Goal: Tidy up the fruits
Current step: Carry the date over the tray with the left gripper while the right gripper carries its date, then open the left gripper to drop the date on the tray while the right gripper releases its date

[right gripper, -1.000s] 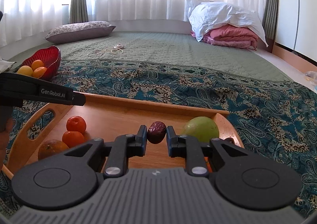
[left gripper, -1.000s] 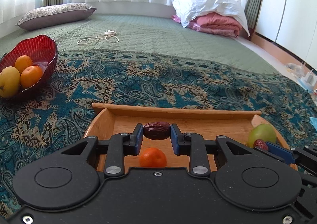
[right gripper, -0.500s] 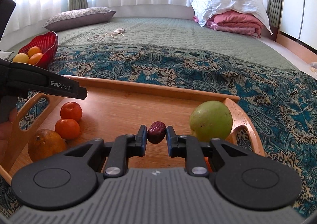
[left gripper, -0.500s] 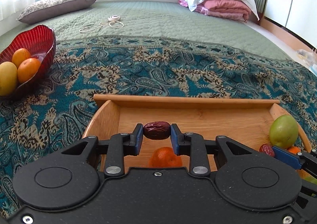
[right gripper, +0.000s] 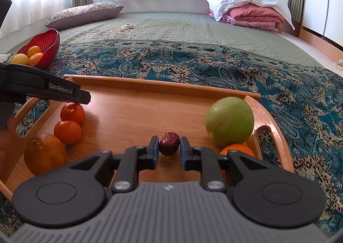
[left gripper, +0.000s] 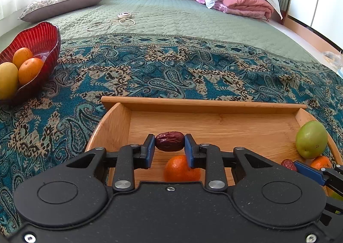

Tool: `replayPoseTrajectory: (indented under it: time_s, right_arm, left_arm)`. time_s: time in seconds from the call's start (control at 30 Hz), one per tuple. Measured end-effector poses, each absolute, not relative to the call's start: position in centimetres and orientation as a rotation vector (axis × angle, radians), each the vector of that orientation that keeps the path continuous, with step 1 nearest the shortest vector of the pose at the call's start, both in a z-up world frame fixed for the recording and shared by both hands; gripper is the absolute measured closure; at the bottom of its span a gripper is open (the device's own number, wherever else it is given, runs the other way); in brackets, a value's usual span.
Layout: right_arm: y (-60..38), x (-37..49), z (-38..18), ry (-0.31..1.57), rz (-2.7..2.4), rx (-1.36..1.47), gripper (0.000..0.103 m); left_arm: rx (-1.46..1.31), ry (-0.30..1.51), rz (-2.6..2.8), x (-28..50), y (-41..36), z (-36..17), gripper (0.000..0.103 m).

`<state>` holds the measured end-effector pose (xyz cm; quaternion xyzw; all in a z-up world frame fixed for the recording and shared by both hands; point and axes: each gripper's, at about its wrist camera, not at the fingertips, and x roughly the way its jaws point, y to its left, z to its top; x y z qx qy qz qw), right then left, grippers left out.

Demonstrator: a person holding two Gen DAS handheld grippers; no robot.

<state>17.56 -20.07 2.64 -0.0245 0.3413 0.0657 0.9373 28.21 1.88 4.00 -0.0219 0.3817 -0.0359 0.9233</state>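
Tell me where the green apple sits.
Right wrist view: the green apple sits at the wooden tray's right end, against the handle, an orange just beside it.

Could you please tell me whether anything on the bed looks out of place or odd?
Only the loose white cord, lying tangled on the green quilted bedspread behind the fruit. The fruit in the wooden tray and red glass bowl looks intact and unspilled.

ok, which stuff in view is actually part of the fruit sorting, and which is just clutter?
Job:
- dark red dates, one in left gripper, one in right gripper
- wooden tray
- green apple
- small oranges
- red glass bowl of citrus

Clutter:
- white cable
- grey pillow
- pink folded blanket
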Motion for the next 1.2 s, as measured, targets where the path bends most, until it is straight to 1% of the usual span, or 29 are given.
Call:
replayPoseTrajectory:
  time_s: [0.67, 0.77, 0.83, 0.87, 1.07, 1.13, 1.2]
  right_arm:
    - [-19.9, 17.5, 2.2, 0.703, 0.134, -0.053, 0.078]
    - [-19.9, 17.5, 2.2, 0.704, 0.134, -0.050, 0.078]
    - [-19.9, 17.5, 2.2, 0.703, 0.135, -0.047, 0.077]
    - [-20.0, 17.5, 2.3, 0.703, 0.135, -0.046, 0.077]
    - [-20.2, 17.1, 2.4, 0.696, 0.135, -0.031, 0.065]
    - [-20.3, 16.9, 2.4, 0.689, 0.136, -0.034, 0.065]
    - [-20.2, 16.7, 2.5, 0.680, 0.133, -0.042, 0.065]
  left_arm:
    - [-0.069, 0.784, -0.078, 28.1, 2.1, 4.0, 0.075]
    - [-0.071, 0.781, -0.074, 28.0, 2.2, 4.0, 0.072]
    - [-0.075, 0.781, -0.071, 27.9, 2.3, 4.0, 0.068]
    - [-0.077, 0.781, -0.071, 27.8, 2.4, 4.0, 0.064]
    - [-0.064, 0.763, -0.069, 26.9, 2.6, 4.3, 0.053]
    - [-0.058, 0.751, -0.070, 26.4, 2.6, 4.5, 0.048]
    - [-0.059, 0.740, -0.074, 25.9, 2.6, 4.7, 0.046]
